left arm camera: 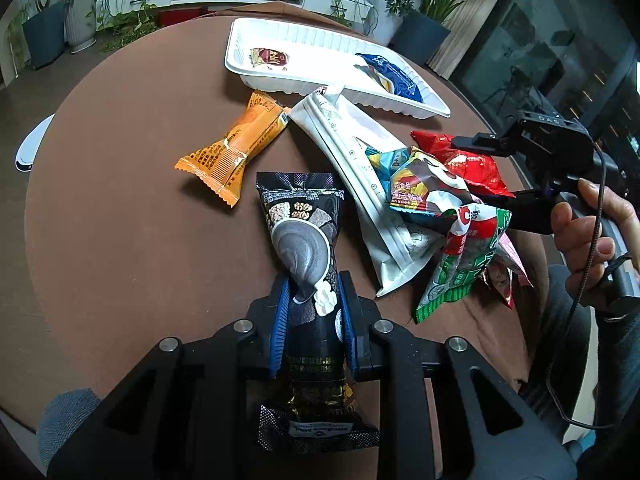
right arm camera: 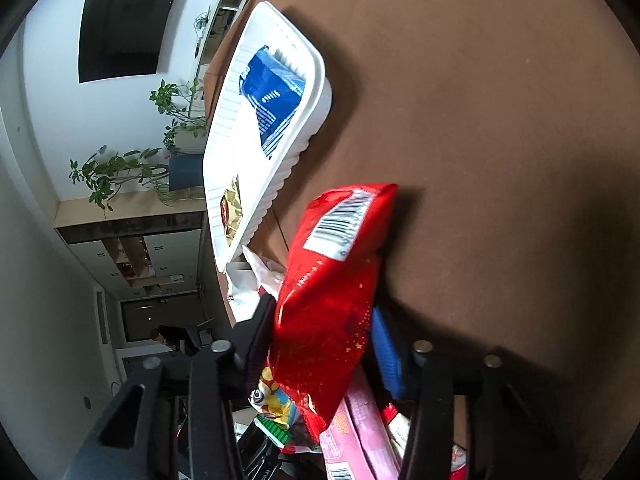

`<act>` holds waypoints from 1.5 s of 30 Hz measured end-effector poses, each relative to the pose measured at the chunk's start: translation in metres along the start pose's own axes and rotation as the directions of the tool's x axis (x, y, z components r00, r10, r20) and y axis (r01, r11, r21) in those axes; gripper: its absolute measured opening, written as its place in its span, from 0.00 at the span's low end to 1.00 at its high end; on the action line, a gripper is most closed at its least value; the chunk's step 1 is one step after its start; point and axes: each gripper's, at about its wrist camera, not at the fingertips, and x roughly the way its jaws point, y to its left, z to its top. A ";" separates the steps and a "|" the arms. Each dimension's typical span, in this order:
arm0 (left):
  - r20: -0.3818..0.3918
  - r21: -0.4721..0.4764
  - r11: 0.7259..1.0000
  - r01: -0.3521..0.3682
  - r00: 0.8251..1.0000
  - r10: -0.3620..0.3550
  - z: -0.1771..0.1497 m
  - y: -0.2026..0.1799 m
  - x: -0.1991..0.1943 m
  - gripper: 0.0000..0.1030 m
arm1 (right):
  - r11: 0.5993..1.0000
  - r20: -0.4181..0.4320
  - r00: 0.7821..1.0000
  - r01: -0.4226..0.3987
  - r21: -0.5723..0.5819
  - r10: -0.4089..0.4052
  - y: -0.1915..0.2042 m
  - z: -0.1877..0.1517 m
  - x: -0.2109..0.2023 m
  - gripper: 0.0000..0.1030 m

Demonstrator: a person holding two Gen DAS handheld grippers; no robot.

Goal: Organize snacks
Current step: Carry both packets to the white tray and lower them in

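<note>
My left gripper (left arm camera: 314,316) is shut on a black sesame snack packet (left arm camera: 304,240), its blue pads pressing both sides. An orange packet (left arm camera: 236,148), a long white pouch (left arm camera: 360,184) and a heap of colourful packets (left arm camera: 448,208) lie on the brown table. A white tray (left arm camera: 280,32) at the far side holds a small brown packet (left arm camera: 270,58) and a blue packet (left arm camera: 394,74). My right gripper (right arm camera: 324,328) is shut on a red packet (right arm camera: 328,288); it shows at the right of the left wrist view (left arm camera: 480,172). The tray (right arm camera: 256,184) with the blue packet (right arm camera: 272,100) lies beyond it.
The round brown table (left arm camera: 120,220) has open surface at the left. A white chair back (left arm camera: 30,148) stands at the table's left edge. Potted plants (left arm camera: 44,32) and a white cabinet line the far wall. A pink packet (right arm camera: 360,440) lies under the right gripper.
</note>
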 end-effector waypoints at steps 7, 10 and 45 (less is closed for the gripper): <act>0.011 -0.006 1.000 -0.002 1.000 0.002 0.000 0.002 -0.001 0.20 | 0.999 0.037 0.999 -0.015 -0.034 0.016 0.004 -0.004 -0.008 0.29; 0.019 -0.016 1.000 0.000 1.000 0.001 0.000 0.004 -0.002 0.19 | 0.998 0.066 0.997 -0.035 -0.049 0.038 0.005 -0.006 -0.020 0.29; 0.164 0.101 0.995 -0.020 0.986 0.003 0.239 0.009 -0.013 0.19 | 0.857 0.317 0.948 0.156 -0.492 0.009 0.138 0.070 -0.065 0.28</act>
